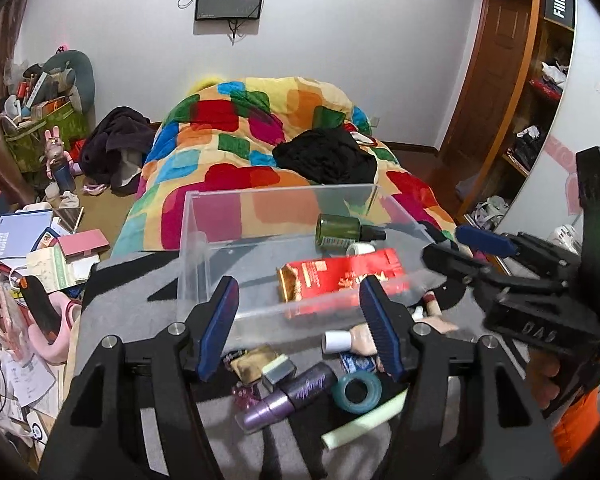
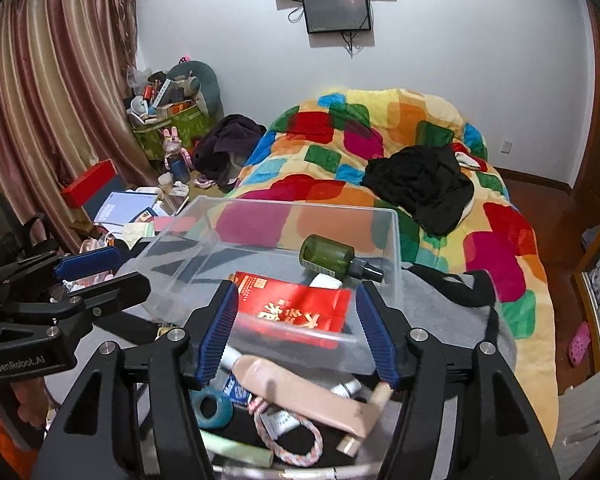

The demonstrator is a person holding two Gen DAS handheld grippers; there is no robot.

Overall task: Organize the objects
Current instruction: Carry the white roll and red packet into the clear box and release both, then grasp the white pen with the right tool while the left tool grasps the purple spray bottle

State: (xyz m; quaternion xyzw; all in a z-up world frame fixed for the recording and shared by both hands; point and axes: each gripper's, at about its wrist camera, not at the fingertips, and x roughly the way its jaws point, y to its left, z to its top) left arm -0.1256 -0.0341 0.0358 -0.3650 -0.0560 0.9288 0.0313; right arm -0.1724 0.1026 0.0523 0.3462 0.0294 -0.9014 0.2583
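A clear plastic bin [image 1: 204, 248] [image 2: 392, 240] stands on a grey cloth. It holds a green spray bottle [image 1: 338, 231] [image 2: 328, 257], a red packet [image 1: 340, 278] [image 2: 296, 308] and a small white item [image 2: 326, 281]. My left gripper [image 1: 300, 328] is open and empty above the near clutter: a purple tube [image 1: 288, 396], a teal tape ring [image 1: 356, 391], a beige bottle [image 1: 350, 338]. My right gripper [image 2: 296, 336] is open and empty over a beige tube [image 2: 300, 392], a braided cord [image 2: 296, 440] and the tape ring [image 2: 214, 407]. Each gripper shows in the other's view [image 1: 460, 246] [image 2: 96, 272].
A bed with a multicoloured quilt [image 1: 236, 148] [image 2: 420, 128] and black clothes [image 2: 420, 184] lies behind the bin. Books and clutter [image 1: 24, 240] fill the floor at left. A wardrobe [image 1: 540, 100] stands at right. Curtains [image 2: 52, 100] hang at left.
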